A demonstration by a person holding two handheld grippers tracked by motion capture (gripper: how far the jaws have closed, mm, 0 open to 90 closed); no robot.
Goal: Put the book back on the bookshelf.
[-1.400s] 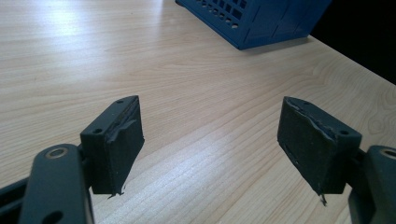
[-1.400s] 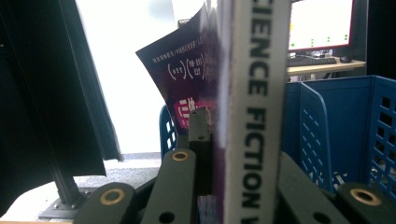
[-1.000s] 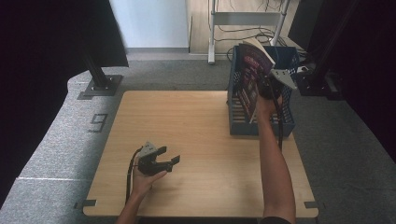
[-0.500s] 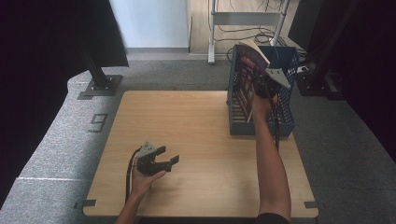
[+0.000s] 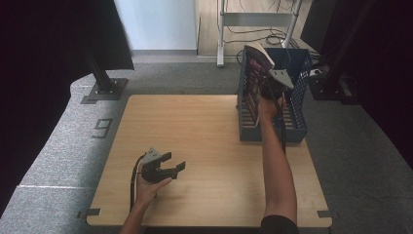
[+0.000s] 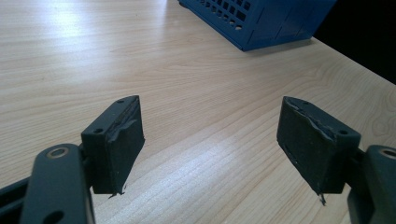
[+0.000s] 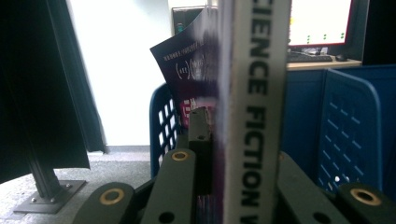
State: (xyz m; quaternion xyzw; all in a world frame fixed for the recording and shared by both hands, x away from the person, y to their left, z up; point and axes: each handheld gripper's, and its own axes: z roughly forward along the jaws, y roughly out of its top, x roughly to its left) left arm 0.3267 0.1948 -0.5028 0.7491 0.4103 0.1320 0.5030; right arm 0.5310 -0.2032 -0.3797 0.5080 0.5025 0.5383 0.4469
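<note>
Reading "ENCE FICTION" – book spine, clamped in right claw

Soft daylight falls on the tabletop from the bright wall at the back, while black curtains swallow both sides of the high view. Pale glare streaks the wood in the left gripper view, and the near claw pads look slightly soft. In the right gripper view the book spine is blurred up close, backlit by a glowing wall
</note>
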